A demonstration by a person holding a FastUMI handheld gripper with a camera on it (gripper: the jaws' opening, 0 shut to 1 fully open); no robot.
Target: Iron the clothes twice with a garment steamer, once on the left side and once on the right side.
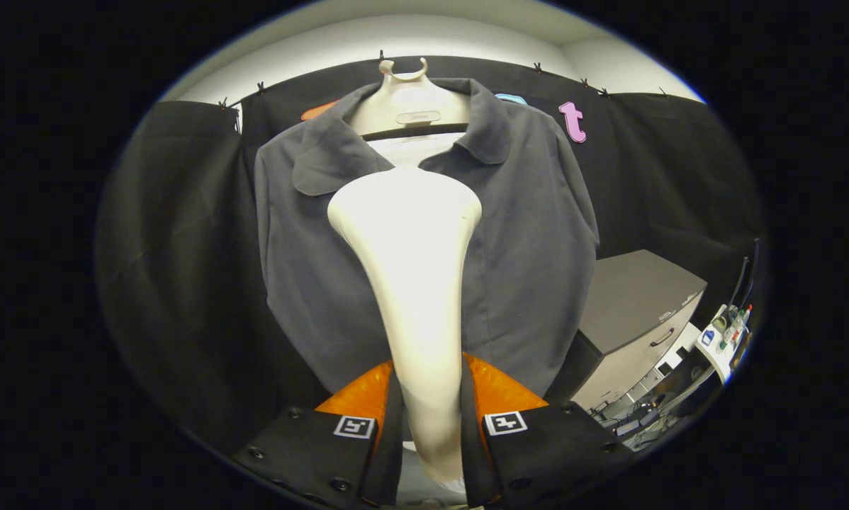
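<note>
A dark grey collared jacket (pixel 531 234) hangs on a cream hanger (pixel 407 99) against the booth's black cloth wall. My gripper (pixel 428 386) is shut on the handle of a white garment steamer (pixel 414 283), which rises from between the fingers (pixel 361 397). The steamer's wide head (pixel 405 209) stands in front of the jacket's open middle, just below the collar. It covers the centre strip of the jacket. I cannot tell whether the head touches the fabric.
A grey drawer cabinet (pixel 637 304) stands to the right of the jacket. Beyond it is a white shelf (pixel 722 340) with small bottles. Black cloth (pixel 183 269) hangs close on the left of the jacket.
</note>
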